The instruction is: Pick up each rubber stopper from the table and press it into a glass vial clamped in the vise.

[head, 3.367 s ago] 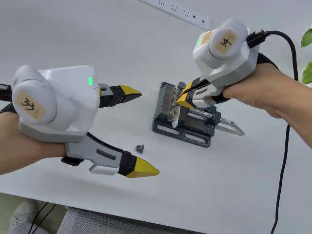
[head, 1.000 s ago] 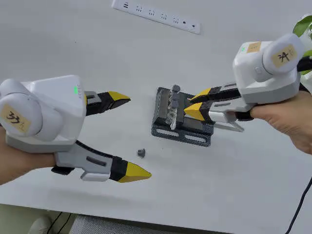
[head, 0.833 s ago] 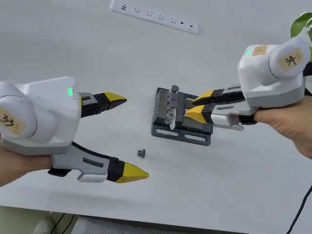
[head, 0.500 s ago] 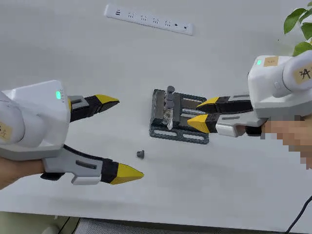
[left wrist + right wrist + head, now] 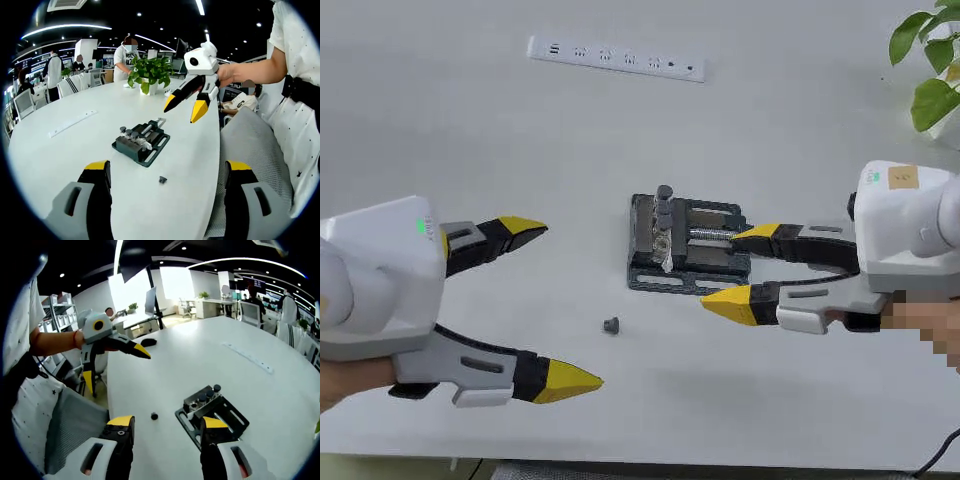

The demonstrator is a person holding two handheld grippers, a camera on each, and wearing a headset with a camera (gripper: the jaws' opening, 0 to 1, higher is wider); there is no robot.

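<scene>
Grey rubber stopper (image 5: 610,325) lies loose on bench (image 5: 520,130), near-left of vise (image 5: 710,262). Left hand-held gripper (image 5: 572,304) spread wide, right hand-held gripper (image 5: 719,267) parted less; both empty.

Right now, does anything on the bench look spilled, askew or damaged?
Nothing stands out. The vise sits flat on the table with vials clamped in it, and one rubber stopper lies loose on the table, apart from it. The left gripper and right gripper are open and empty.
</scene>
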